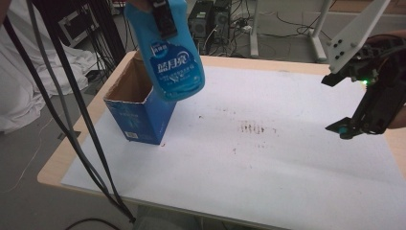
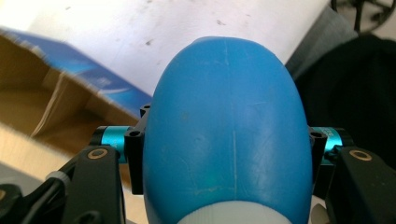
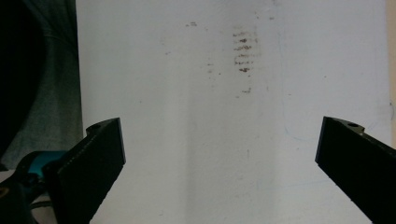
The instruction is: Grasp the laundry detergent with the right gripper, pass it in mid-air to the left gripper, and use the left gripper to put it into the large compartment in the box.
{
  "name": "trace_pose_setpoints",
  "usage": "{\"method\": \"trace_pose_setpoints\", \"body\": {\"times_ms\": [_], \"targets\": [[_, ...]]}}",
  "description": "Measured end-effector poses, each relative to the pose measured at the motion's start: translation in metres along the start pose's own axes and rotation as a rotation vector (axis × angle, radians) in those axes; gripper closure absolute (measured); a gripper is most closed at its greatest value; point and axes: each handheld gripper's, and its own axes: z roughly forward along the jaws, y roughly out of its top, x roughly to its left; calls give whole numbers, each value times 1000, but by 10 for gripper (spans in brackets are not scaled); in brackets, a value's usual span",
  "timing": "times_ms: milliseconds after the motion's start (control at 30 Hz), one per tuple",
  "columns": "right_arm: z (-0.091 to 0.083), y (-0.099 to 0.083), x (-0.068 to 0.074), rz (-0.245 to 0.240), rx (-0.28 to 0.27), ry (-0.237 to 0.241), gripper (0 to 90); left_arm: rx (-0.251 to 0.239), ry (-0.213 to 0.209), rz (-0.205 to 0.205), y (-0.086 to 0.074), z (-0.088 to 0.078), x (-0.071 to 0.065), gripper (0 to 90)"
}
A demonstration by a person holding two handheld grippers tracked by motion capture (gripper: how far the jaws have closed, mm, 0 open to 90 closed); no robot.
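The left gripper [image 2: 224, 154] clamps a blue bottle [image 1: 167, 48] above the open box [image 1: 139, 103] near the table's [image 1: 287, 182] far left corner. Whether anything lies in the box can't be told. The right gripper [image 3: 219, 158] gapes wide over the right edge.

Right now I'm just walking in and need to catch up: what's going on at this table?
A person is working with two handheld grippers. The left gripper is clamped on a blue detergent bottle, held in the air over an open blue cardboard box at the left of the white-covered table. The bottle is above the box's opening, not inside it. The right gripper hangs over the bare right side, jaws wide apart and holding nothing.
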Motion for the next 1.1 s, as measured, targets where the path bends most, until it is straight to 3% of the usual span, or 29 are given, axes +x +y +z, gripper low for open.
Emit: {"method": "trace_pose_setpoints", "body": {"times_ms": [33, 133, 167, 233, 267, 300, 333, 367, 567, 767, 867, 1100], "targets": [[1, -1, 0, -2, 8, 11, 6, -9, 10, -77, -6, -5, 8, 392], [3, -1, 0, -3, 14, 19, 6, -6, 29, -188, -16, -10, 21, 392], [3, -1, 0, -3, 14, 19, 6, -6, 29, -188, -16, -10, 21, 392], [4, 0, 0, -6, 11, 21, 7, -8, 47, -269, -23, -11, 31, 392], [5, 0, -1, -5, 10, 19, 6, -3, 59, -334, -28, -12, 38, 392], [5, 0, -1, -6, 9, 20, 7, 2, 65, -363, -31, -12, 42, 392], [5, 0, -1, -6, 9, 20, 6, 2, 65, -363, -31, -12, 42, 392], [6, 0, -1, -5, 10, 19, 6, 10, 81, -412, -36, -12, 49, 392], [8, -1, -1, -1, 12, 24, 7, 39, 110, -535, -47, -8, 67, 392], [12, -3, -1, 12, 14, 29, 6, 55, 138, -596, -51, 4, 78, 392], [13, -3, -2, 12, 17, 30, 7, 63, 136, -608, -51, 11, 82, 392], [14, -4, -2, 18, 10, 24, 7, 90, 134, -568, -49, 36, 87, 392]]}}
